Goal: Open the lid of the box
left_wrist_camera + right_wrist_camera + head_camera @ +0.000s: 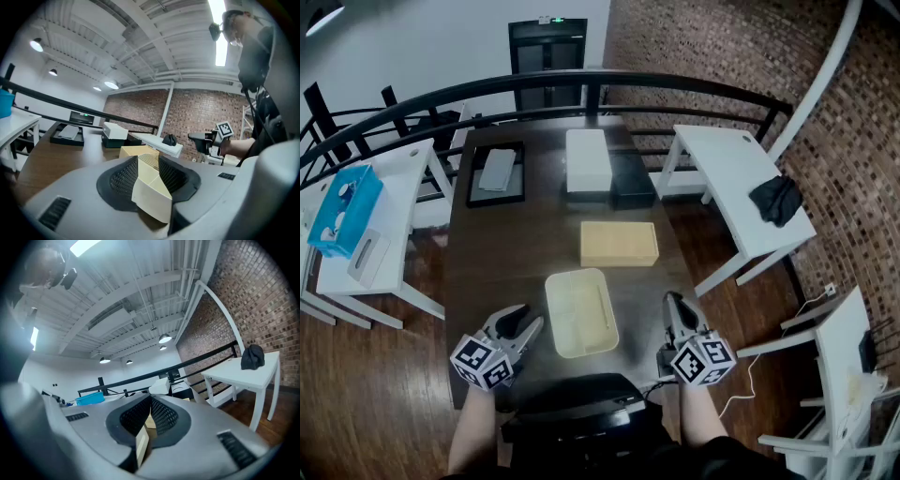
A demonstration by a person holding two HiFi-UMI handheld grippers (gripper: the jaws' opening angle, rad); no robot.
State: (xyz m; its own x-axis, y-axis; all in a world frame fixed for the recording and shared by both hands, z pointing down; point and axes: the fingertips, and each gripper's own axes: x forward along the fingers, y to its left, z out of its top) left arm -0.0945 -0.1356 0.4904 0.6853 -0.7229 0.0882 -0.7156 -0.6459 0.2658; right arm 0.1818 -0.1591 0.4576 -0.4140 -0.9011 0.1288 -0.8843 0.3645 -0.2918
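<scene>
An open cream box (pixel 580 312) lies on the dark wooden table (pixel 487 253), its hollow side facing up, just in front of me. Beyond it lies a flat tan piece (pixel 619 243), lid or box I cannot tell which. My left gripper (pixel 525 323) hovers at the cream box's near left corner, jaws slightly apart and empty. In the left gripper view (pixel 149 161) the cream box's corner (pixel 150 187) shows through the gap. My right gripper (pixel 673 302) is off the box's right side, apart from it, tips together (pixel 150 399).
At the table's far end stand a white box (pixel 587 160), a black box (pixel 632 180) and a black tray (pixel 496 173) holding a grey slab. White side tables (pixel 741 187) flank the table; a blue bin (pixel 345 210) sits on the left one. A black railing (pixel 581 82) runs behind.
</scene>
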